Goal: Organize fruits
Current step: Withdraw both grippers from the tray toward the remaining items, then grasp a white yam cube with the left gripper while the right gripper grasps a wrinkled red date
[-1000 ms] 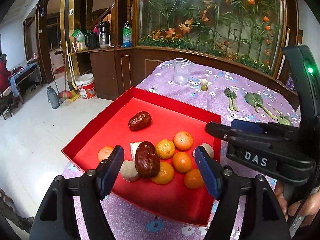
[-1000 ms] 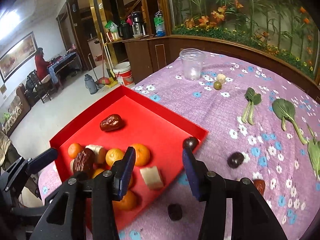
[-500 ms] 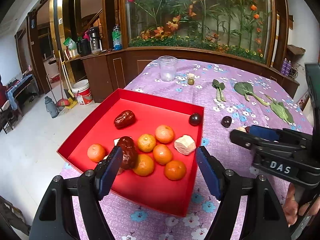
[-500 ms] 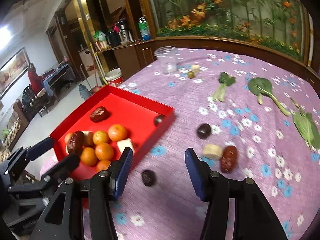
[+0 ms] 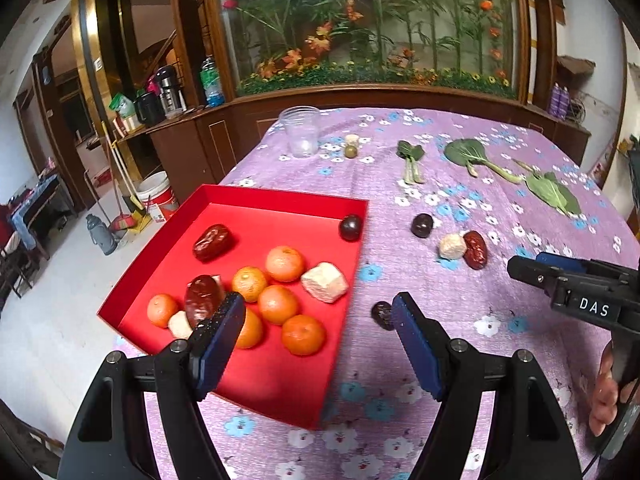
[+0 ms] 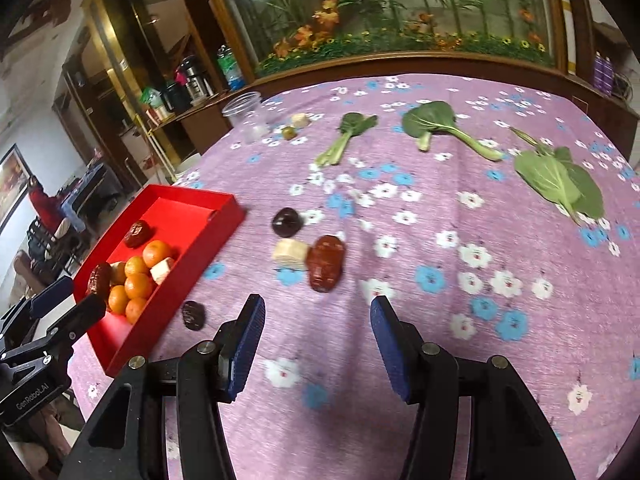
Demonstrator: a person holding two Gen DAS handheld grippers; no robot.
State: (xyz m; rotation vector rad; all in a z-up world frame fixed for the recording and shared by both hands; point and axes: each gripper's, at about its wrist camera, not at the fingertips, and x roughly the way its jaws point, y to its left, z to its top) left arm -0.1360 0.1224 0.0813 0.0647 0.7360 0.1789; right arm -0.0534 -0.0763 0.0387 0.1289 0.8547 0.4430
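Observation:
A red tray (image 5: pixel 256 376) (image 6: pixel 200 220) on the purple cloth holds several oranges (image 5: pixel 284 263), two red dates (image 5: pixel 212 236), a dark plum (image 5: pixel 351 227) and pale cubes (image 5: pixel 324 282). On the cloth right of the tray lie a dark plum (image 6: pixel 286 222), a pale cube (image 6: pixel 290 253), a red date (image 6: pixel 326 262) and a small dark fruit (image 6: pixel 193 315). My left gripper (image 5: pixel 318 340) is open and empty above the tray's near right corner. My right gripper (image 6: pixel 316 336) is open and empty, just short of the red date.
A clear plastic cup (image 5: pixel 302 131), a small green fruit (image 5: pixel 351 151) and a pale cube (image 6: pixel 301 121) stand at the table's far side. Green leafy vegetables (image 6: pixel 560 182) lie at the back right. The floor drops away left of the tray.
Both grippers have pulled back and swung right. The right gripper now looks at the loose fruit on the cloth instead of the tray. Both stay open and empty.

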